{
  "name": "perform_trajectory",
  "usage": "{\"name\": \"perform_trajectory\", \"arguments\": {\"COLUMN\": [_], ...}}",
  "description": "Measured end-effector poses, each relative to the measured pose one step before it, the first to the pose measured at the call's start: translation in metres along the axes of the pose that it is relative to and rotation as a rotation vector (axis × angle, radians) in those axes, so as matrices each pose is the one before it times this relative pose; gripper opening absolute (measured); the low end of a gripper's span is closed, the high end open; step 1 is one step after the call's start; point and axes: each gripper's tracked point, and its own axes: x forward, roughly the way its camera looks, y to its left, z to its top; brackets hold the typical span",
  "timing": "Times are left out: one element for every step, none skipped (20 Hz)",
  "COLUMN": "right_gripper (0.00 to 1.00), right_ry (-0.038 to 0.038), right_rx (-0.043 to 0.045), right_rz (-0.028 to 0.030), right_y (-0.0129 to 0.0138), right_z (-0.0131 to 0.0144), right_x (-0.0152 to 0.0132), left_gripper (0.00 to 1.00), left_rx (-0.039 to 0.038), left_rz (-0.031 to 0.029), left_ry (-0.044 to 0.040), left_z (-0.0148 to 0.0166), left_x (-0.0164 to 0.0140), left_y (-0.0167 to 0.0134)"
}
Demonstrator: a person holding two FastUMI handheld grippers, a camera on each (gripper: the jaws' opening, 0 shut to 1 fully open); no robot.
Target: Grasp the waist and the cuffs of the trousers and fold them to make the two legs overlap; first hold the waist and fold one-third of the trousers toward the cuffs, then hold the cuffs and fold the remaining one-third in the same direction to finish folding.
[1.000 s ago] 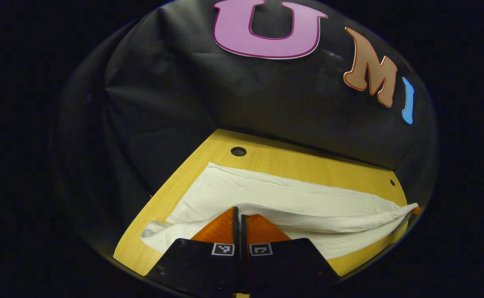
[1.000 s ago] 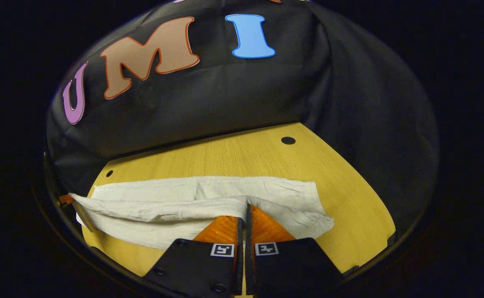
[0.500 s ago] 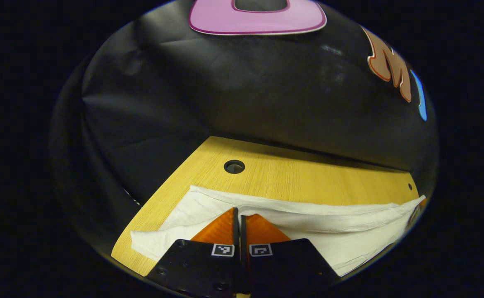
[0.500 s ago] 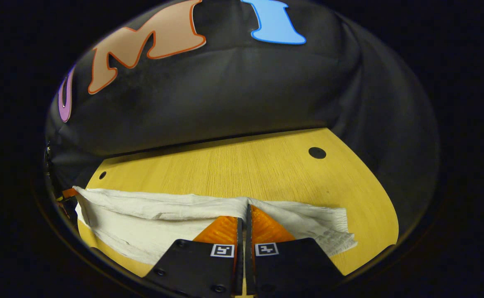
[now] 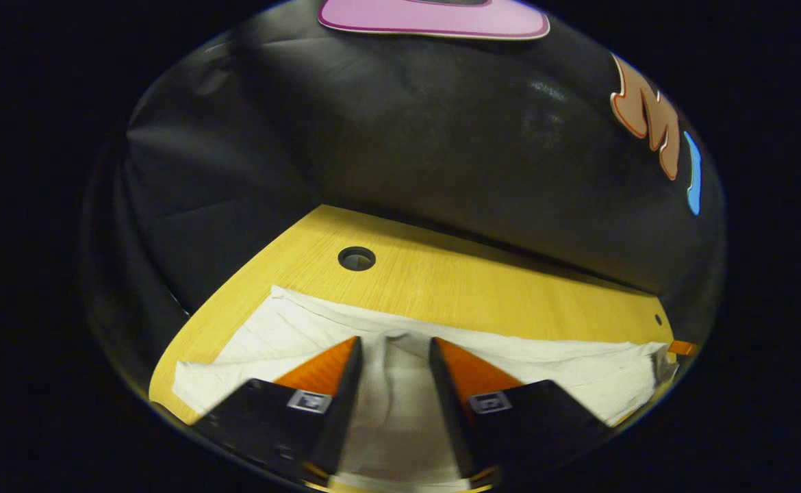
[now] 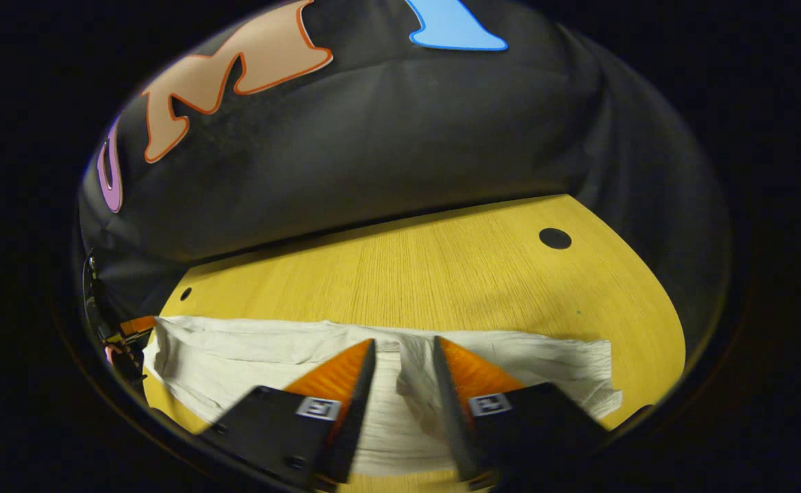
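White trousers (image 5: 551, 366) lie folded lengthwise as a long strip on the yellow wooden table (image 5: 482, 291). My left gripper (image 5: 395, 340) stands open over one end of the strip, with cloth showing between its fingers, free of both. In the right gripper view the trousers (image 6: 236, 349) run across the near part of the table (image 6: 441, 274). My right gripper (image 6: 404, 340) is open above the other end, with a small ridge of cloth between its fingers. The left gripper (image 6: 126, 329) shows at the far left end of the strip, and the right gripper (image 5: 681, 348) at its far right end.
A round cable hole (image 5: 357, 258) sits in the table near the far left corner, and another hole (image 6: 555, 238) near the far right corner. A small hole (image 6: 185, 294) lies by the back edge. The black cloth wall stands close behind the table.
Both grippers were shut on the raised edge of the trousers. They carried it toward the far side, lowered it and opened; the cloth now lies flat.
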Motion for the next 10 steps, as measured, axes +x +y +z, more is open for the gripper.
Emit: {"name": "perform_trajectory", "arguments": {"right_gripper": [0.73, 0.98, 0.96, 0.96, 0.96, 0.96, 0.96, 0.97, 0.96, 0.96], "right_ry": [-0.0258, -0.0197, -0.02013, -0.02194, -0.01683, -0.01401, -0.01079, -0.00468, -0.00076, 0.00753], "right_rx": [0.01156, 0.01818, 0.01875, 0.01836, 0.01653, 0.01489, 0.01405, 0.00952, 0.00718, 0.00685], "right_rz": [-0.00981, -0.00646, -0.01365, -0.0203, -0.0227, -0.02739, -0.03131, -0.03036, -0.02844, -0.0258], "right_y": [-0.00422, -0.00589, -0.00845, -0.01209, -0.01384, -0.01779, -0.01748, -0.01887, -0.01907, -0.01732], "right_z": [0.00871, 0.00518, 0.00391, 0.00634, 0.00668, 0.00335, 0.00078, -0.00079, -0.00354, -0.00505], "right_x": [-0.0068, -0.00499, -0.00935, -0.00899, -0.01248, -0.00943, -0.00902, -0.00698, -0.0068, -0.00534], "left_gripper": [0.75, 1.0, 0.97, 0.95, 0.95, 0.95, 0.95, 0.95, 0.95, 0.95], "left_rx": [0.00594, 0.01018, 0.01427, 0.01641, 0.01157, 0.00952, 0.009, 0.00666, -0.0023, -0.00579], "left_rz": [0.00113, -0.01105, -0.01305, -0.01262, -0.00939, -0.01168, -0.00721, -0.00224, -0.00481, -0.00758], "left_ry": [-0.03172, -0.01768, -0.01251, -0.01546, -0.0114, -0.01411, -0.00803, -0.00056, 0.01446, 0.00192], "left_z": [0.00589, 0.00634, 0.00209, 0.00459, 0.00283, 0.00315, 0.00276, 0.0019, -0.0029, -0.00098], "left_x": [-0.00288, -0.00769, -0.00266, -0.00553, -0.00629, -0.00736, -0.00598, -0.00771, -0.01202, -0.01233], "left_y": [0.00171, -0.00371, -0.00476, -0.00254, -0.00214, -0.00432, -0.00408, -0.00236, -0.00614, -0.00724]}}
